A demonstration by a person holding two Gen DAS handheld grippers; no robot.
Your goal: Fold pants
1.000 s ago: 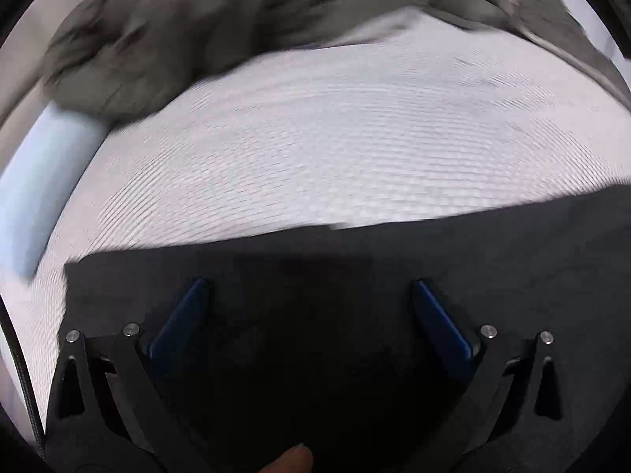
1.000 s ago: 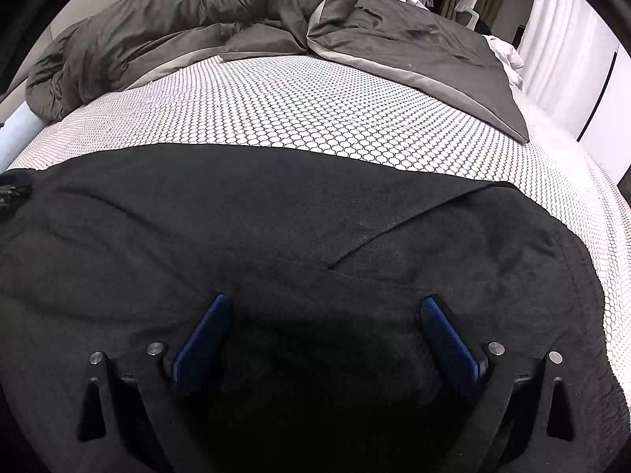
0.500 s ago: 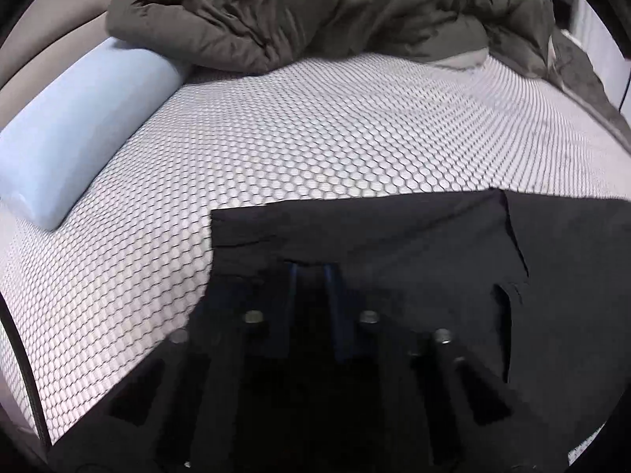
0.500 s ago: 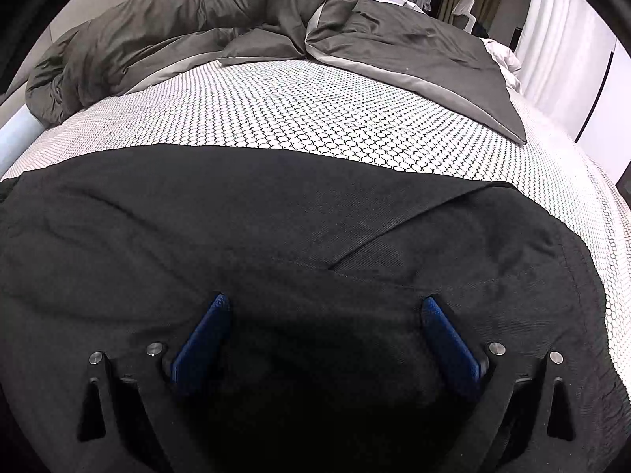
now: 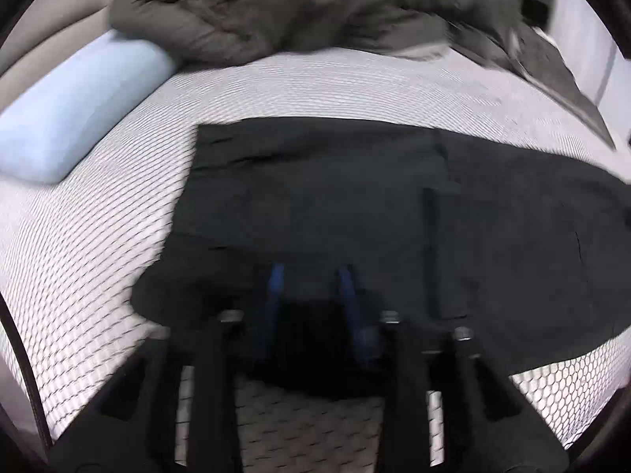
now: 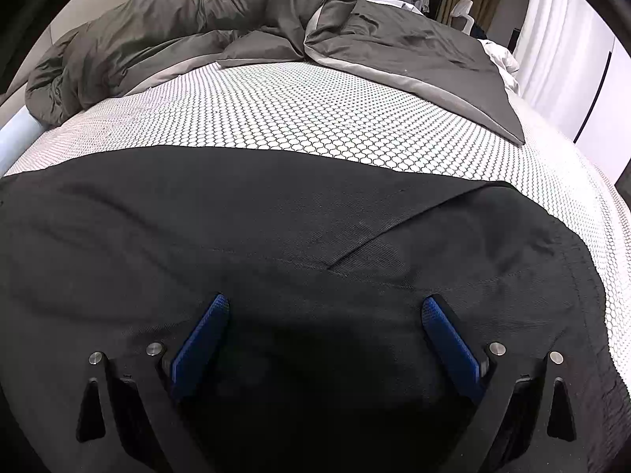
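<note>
Black pants [image 6: 276,236] lie spread across the bed [image 6: 315,118], on its honeycomb-patterned cover, filling the lower half of both wrist views. A grey duvet [image 6: 197,31] is heaped at the 12 o'clock side, well apart from the garment; a pale blue pillow [image 5: 75,114] lies at 10 o'clock in the left view.

Left tool [image 5: 311,276]: jaws nearly pressed together, having just been closing and then easing slightly, pinching a bunched edge of the pants near the leg end. The cloth rises off the cover there and the view is blurred.

Right tool [image 6: 325,307]: jaws spread wide, resting over the cloth near the waist end, gripping nothing.

Judgement: the step in hand is carrying the pinched leg end over toward the waist. To do it well, keep the pinch firm, lift only enough to clear the lower layer, match edge to edge, and let the right tool steady the waist so the lower layer does not drag or wrinkle.
</note>
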